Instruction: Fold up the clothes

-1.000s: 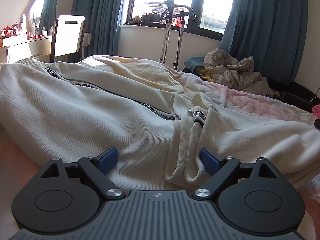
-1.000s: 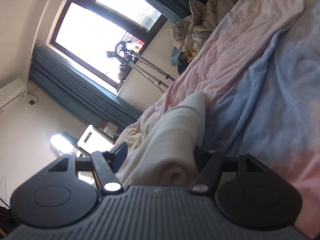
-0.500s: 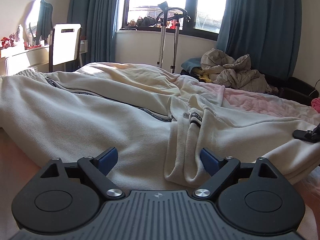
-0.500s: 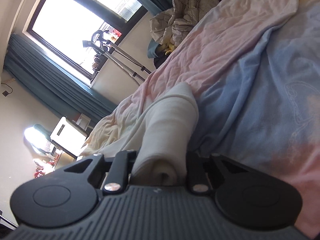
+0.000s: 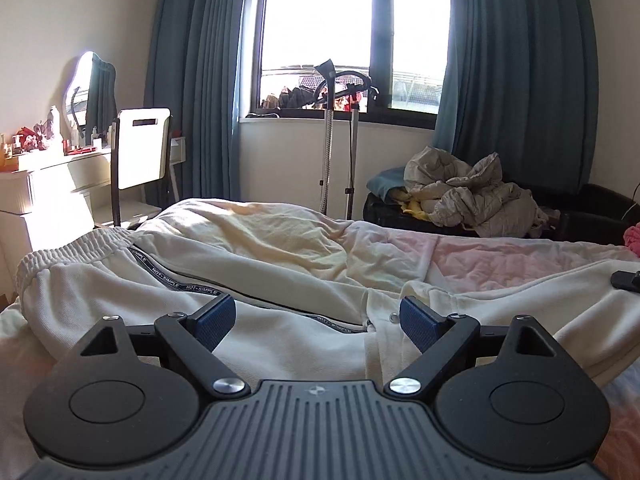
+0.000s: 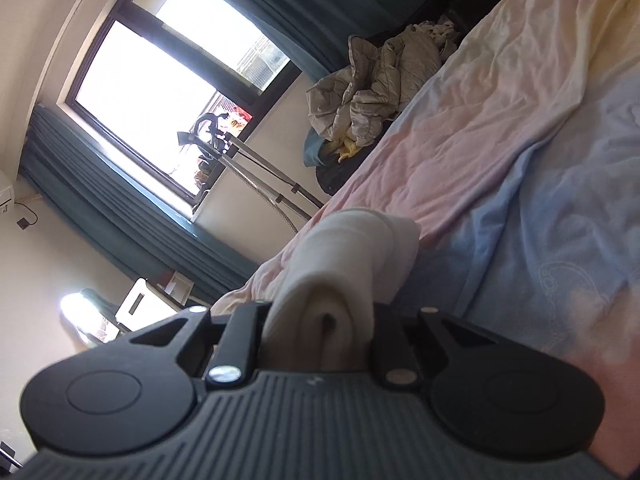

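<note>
Cream trousers (image 5: 100, 292) with an elastic waistband and a printed side stripe lie spread across the bed (image 5: 500, 264). My left gripper (image 5: 316, 316) hovers just above their middle. Its blue pads stand wide apart, open, and grip nothing. In the right wrist view my right gripper (image 6: 320, 320) is rolled on its side. Its jaws are shut on a bunched, folded end of the cream trousers (image 6: 344, 248), which rises off the pastel bed sheet (image 6: 540, 160). A dark fingertip of the right gripper (image 5: 626, 280) shows at the far right edge of the left wrist view.
A heap of grey quilted clothing (image 5: 472, 196) lies on a dark bench beyond the bed. A garment steamer stand (image 5: 340, 140) is by the window. A white chair (image 5: 140, 152) and dressing table (image 5: 48, 184) are at the left. A pink garment (image 5: 632, 236) is at the right edge.
My right jaws closed onto the folded trouser end and lifted it. My left gripper rose above the trousers and stayed open.
</note>
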### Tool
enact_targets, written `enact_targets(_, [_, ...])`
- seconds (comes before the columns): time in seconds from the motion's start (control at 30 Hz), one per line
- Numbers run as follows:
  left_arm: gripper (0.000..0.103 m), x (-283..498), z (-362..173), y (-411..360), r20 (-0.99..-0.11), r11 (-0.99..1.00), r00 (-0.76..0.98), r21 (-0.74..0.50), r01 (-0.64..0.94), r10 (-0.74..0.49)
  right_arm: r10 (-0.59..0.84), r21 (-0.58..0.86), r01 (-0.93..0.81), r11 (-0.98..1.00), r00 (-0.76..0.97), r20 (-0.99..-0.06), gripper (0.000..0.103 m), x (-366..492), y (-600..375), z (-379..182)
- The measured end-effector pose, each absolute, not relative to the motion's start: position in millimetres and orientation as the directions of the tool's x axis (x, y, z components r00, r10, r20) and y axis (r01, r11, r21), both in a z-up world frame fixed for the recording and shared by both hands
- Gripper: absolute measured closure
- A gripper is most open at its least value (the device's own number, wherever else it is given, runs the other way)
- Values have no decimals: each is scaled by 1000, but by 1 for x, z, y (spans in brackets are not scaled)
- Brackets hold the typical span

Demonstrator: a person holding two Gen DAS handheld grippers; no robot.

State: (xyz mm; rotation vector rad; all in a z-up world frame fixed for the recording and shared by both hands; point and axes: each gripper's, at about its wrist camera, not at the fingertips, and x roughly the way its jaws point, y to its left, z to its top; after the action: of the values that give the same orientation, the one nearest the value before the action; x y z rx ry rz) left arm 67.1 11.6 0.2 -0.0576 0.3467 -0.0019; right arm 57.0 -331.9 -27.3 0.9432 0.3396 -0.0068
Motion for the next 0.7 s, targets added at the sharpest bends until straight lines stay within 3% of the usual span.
enact_targets(0.1, [12,91,4,-14,-382,995,923,-95,-1,-36,86,788,157,595,963,-257,86,41,-350,-13])
enact_targets(0.3, [12,110,-18,-114,-460,977,875,62,204,-154,-5,763,149,629,982,-188,86,15,-381,7])
enact_targets(0.43, [12,114,-38,-152,-498,960,840,54,276,-214,-78,694,156,702,987,-143,86,2,-387,21])
enact_targets(0.7, [11,113,-36,-126,-473,949,841,33,314,-262,-97,535,99,839,995,-32,86,-4,-365,38])
